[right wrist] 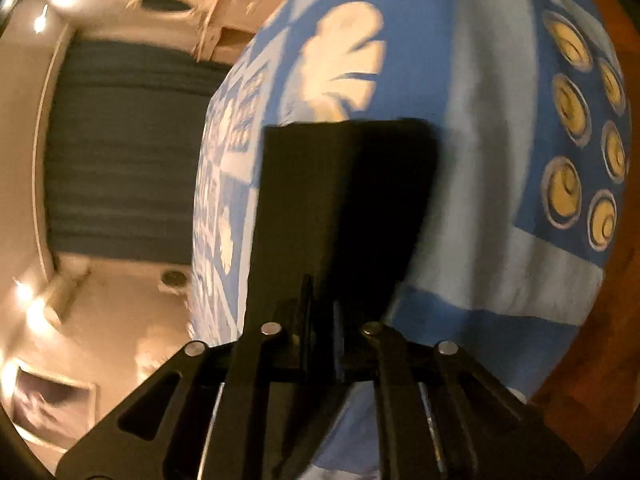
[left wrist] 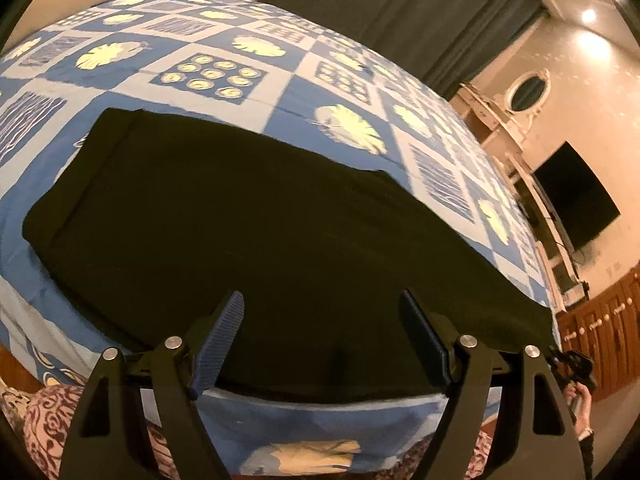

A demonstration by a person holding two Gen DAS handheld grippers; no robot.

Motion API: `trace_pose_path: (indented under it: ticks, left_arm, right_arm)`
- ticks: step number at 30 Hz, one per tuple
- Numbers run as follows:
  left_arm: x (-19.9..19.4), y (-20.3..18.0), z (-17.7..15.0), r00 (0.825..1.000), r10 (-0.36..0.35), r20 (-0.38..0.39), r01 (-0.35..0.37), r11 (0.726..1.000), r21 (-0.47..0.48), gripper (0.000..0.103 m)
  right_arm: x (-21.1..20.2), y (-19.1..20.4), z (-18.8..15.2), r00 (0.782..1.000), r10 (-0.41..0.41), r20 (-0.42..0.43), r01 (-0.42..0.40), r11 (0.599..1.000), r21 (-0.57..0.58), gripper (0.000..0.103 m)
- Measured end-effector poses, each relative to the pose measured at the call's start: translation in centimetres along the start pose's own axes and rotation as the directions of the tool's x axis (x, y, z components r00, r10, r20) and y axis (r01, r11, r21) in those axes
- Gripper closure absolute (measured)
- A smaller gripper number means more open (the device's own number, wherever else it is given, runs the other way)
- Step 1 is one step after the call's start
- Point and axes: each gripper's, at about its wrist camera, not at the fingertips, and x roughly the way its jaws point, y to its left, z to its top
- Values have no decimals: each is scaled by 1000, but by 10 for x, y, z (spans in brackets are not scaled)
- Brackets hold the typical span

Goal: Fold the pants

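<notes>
- Left wrist view shows black pants [left wrist: 240, 220] lying flat on a bed [left wrist: 280, 92] with a blue sheet that has pale leaf and ring pictures.
- The left gripper [left wrist: 322, 340] hangs over the near edge of the pants. Its jaws are wide apart, and nothing is pinched between them.
- One end of the pants has a folded band, at the far left of that view.
- At the right edge of that view, a hand [left wrist: 580, 396] holds a dark tool beside the bed.
- A dark screen [left wrist: 576, 200] hangs on the wall, and a grey curtain [left wrist: 400, 12] hangs behind the bed.
- Right wrist view is blurry. The right gripper [right wrist: 322, 312] has its jaws almost together, with black cloth from the pants [right wrist: 340, 200] pinched between them.
- The cloth stretches away from the jaws over the blue sheet.
</notes>
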Motion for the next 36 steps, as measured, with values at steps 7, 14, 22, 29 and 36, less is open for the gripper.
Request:
trace_pose_path:
  ticks: [7, 14, 22, 29, 36]
  left_arm:
    - [5, -45, -18, 987, -151, -56, 154, 987, 52, 25]
    - [32, -96, -47, 941, -297, -161, 307, 951, 36, 25]
    - [60, -124, -67, 899, -383, -214, 377, 924, -71, 25]
    - [58, -130, -68, 909, -369, -194, 367, 929, -48, 25]
    - [50, -115, -64, 927, -332, -173, 331, 943, -38, 25]
  right_arm:
    - [3, 4, 14, 994, 100, 34, -100, 995, 15, 58]
    - [1, 2, 20, 997, -26, 68, 29, 999, -39, 98]
    - [-18, 13, -21, 998, 24, 62, -22, 999, -25, 66]
    - [34, 33, -123, 940, 112, -324, -123, 992, -14, 66]
    - [79, 37, -160, 903, 110, -415, -122, 993, -1, 65]
